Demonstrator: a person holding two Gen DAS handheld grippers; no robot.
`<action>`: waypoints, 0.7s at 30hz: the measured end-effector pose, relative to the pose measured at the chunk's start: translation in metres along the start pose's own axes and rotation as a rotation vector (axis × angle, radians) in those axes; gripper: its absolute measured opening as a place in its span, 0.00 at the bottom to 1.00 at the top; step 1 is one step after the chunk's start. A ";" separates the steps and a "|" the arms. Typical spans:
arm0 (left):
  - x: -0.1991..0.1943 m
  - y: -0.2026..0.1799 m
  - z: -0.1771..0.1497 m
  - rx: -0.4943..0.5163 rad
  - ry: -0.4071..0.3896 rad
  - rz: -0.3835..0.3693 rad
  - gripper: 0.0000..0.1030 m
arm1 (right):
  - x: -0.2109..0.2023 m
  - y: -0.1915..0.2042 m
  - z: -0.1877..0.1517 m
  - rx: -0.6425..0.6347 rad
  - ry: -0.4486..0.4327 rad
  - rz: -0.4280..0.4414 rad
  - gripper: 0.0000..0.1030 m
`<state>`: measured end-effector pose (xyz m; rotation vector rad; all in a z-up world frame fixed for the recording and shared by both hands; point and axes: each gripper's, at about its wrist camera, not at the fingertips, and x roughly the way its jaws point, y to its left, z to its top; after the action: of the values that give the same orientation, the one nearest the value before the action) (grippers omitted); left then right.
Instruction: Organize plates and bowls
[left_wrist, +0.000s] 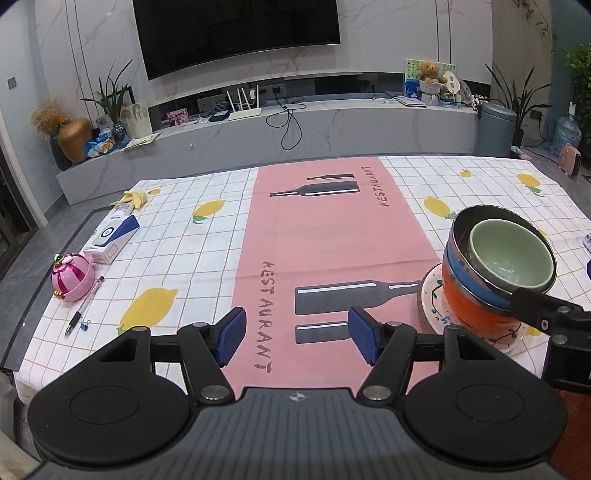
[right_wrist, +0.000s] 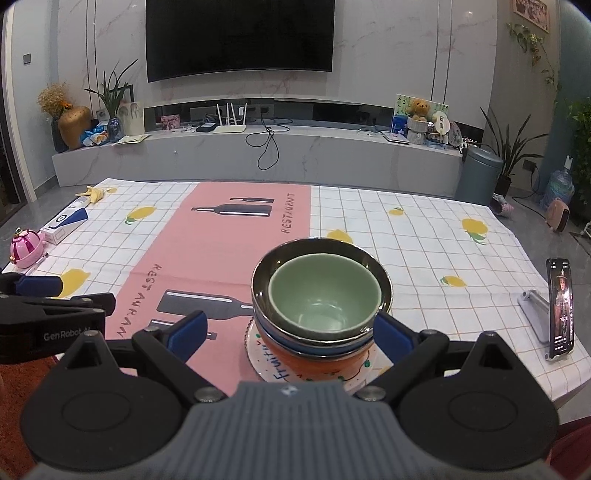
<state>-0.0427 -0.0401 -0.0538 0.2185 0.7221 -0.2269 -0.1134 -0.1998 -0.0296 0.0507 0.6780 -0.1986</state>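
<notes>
A stack stands on the pink-and-checked tablecloth: a white painted plate (right_wrist: 273, 373) at the bottom, then an orange bowl (right_wrist: 314, 363), a blue bowl (right_wrist: 295, 341), a steel bowl (right_wrist: 384, 284) and a green bowl (right_wrist: 325, 295) on top. My right gripper (right_wrist: 291, 334) is open and straddles the stack's lower bowls. Its right pad is close to their side and its left pad stands well clear. In the left wrist view the stack's green bowl (left_wrist: 509, 258) sits at the right. My left gripper (left_wrist: 297, 338) hangs open over the pink runner, left of the stack, with nothing between its pads.
A phone on a stand (right_wrist: 561, 310) is near the table's right edge. At the far left lie a pink toy (left_wrist: 72, 277), a pen (left_wrist: 83, 310), a blue-and-white box (left_wrist: 114, 236) and a banana peel (left_wrist: 133, 199). The left gripper (right_wrist: 74, 293) shows at the right view's left edge.
</notes>
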 end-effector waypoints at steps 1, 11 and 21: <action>0.000 0.000 0.001 0.000 0.000 -0.001 0.72 | 0.000 0.000 0.000 0.001 0.001 0.001 0.92; 0.000 0.001 0.002 0.006 -0.006 0.003 0.72 | 0.002 -0.002 0.000 0.007 0.005 -0.002 0.92; -0.001 0.001 0.003 0.007 -0.008 0.002 0.72 | 0.005 -0.001 0.000 0.007 0.019 0.002 0.92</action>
<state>-0.0409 -0.0395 -0.0507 0.2252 0.7136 -0.2289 -0.1101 -0.2011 -0.0330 0.0599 0.6960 -0.1984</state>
